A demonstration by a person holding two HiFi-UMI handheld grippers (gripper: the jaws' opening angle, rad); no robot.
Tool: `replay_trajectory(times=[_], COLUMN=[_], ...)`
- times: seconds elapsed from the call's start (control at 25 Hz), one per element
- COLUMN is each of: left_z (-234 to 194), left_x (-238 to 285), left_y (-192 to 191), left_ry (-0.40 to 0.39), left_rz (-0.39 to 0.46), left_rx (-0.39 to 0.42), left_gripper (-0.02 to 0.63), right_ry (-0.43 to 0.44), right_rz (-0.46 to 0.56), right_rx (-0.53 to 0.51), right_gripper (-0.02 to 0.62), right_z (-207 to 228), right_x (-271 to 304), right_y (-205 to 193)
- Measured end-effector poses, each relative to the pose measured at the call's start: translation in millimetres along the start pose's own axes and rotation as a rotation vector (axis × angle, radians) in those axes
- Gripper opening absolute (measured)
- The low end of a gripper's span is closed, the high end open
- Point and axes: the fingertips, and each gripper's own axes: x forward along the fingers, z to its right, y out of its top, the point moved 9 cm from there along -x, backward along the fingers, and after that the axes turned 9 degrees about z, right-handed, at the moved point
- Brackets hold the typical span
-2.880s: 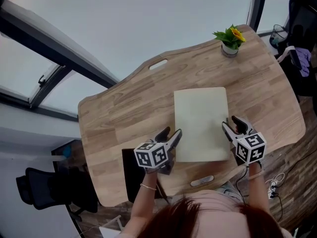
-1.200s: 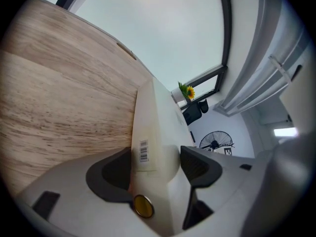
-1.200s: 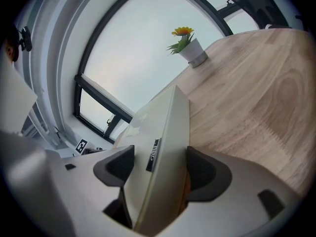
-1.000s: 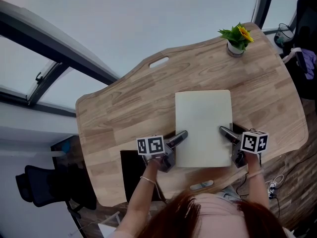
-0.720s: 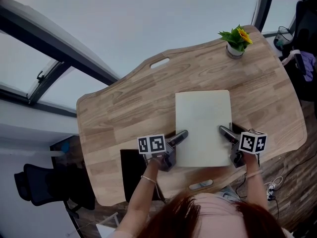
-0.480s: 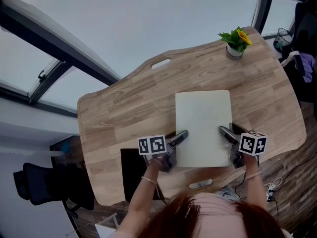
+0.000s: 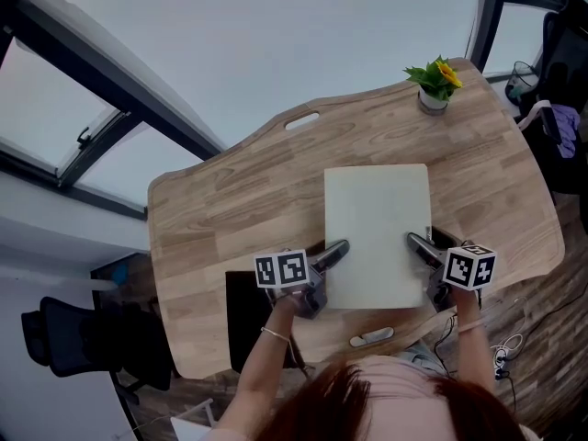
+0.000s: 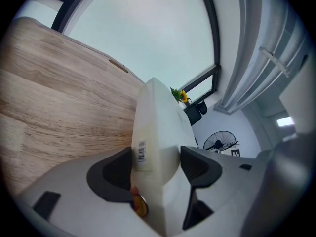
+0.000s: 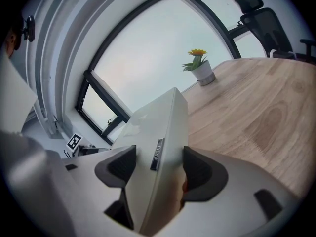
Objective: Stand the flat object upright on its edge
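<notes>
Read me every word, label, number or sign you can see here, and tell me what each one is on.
No legible words or numbers.
Barcode sticker on an edge of the flat object: digits too small.
Dark badge on its opposite edge: lettering blurred.
Square coded markers, no letters: on the cubes of the left gripper and right gripper, whose jaws have just been closing on the object; one on a background card.

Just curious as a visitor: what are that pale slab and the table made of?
Slab: smooth cream surface with a soft sheen, probably plastic or coated board; can't tell which. Table: light wood grain in plank strips, matte; wood or laminate.
</notes>
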Motion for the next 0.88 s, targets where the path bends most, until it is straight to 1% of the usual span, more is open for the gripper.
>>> replay_trajectory(times=[0.28,0.52,0.88], left_z=[12,21,33], left_x=[-14,-26,-51], left_y=[-2,-3,-5], left_ry=[-0.008,-0.022,-0.049], left_rz=[0.031,0.062,0.080], left_rx=[0.051,0.087,0.138], left_gripper=[0.287,0.287,0.287], right_ry=[0.010,0.016,0.016], right_rz=[0.031,0.073,0.122], right_rx=[-0.041,-0.096,-0.173], right_gripper=[0.293,0.290,0.285], right_z=[-13,-26,-54], right_x=[-12,-22,-39], right_y=[-1,1,-1])
